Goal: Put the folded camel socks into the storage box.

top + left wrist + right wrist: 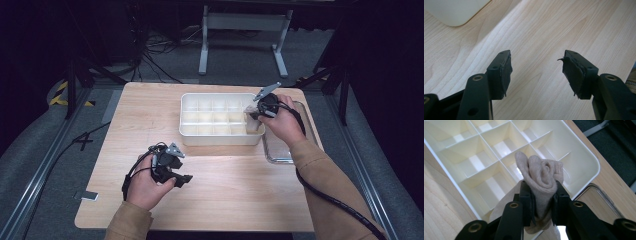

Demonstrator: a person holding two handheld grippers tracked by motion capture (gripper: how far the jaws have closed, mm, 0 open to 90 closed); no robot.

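A white divided organizer tray [187, 136] sits at the middle back of the wooden table; its compartments [477, 162] look bare. My right gripper [255, 116] hovers over the tray's right end, shut on a rolled beige sock [542, 176] that bulges up between the black jaws. The sock [251, 124] hangs just above the near right compartments. My left gripper [181, 179] rests low over the table's front left part, open, nothing between its pads [505, 75]. A corner of the tray [454, 12] shows at the upper left of the left gripper view.
A clear shallow tray [280, 155] lies right of the organizer, partly under my right forearm; its rim [602, 195] shows in the right gripper view. Bare wood [235, 195] spreads across the table front. Beyond the far edge stand a metal frame [245, 22] and floor cables.
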